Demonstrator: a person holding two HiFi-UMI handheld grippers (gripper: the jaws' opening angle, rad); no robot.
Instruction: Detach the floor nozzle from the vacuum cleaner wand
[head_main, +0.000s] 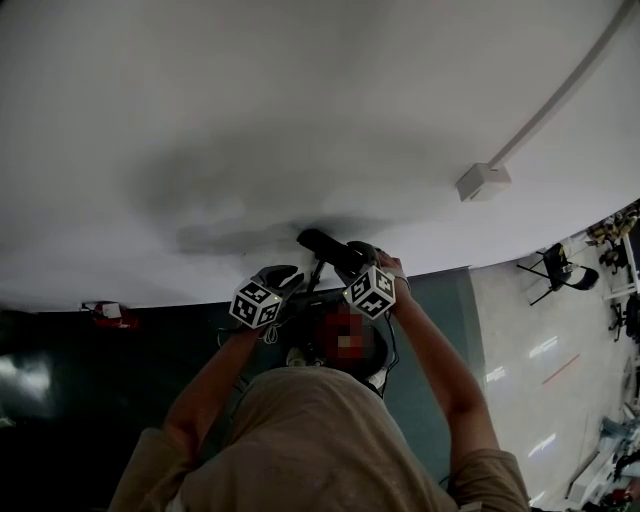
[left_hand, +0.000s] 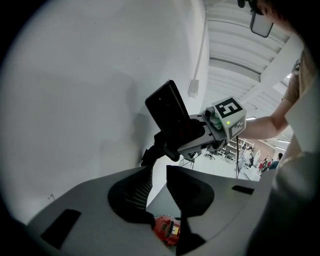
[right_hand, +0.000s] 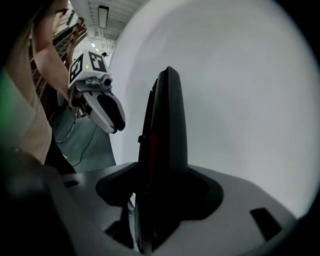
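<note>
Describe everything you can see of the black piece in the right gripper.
The black piece is a flat, dark slab, plastic by its look: rectangular from its broad side, thin with a rounded tip edge-on. A reddish streak runs along its narrow edge. It is raised before the white wall, tilted, its lower end clamped between the jaws of the right gripper.

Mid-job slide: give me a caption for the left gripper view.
Left gripper, jaws apart, faces the right gripper gripping a flat black part before a white wall.
</note>
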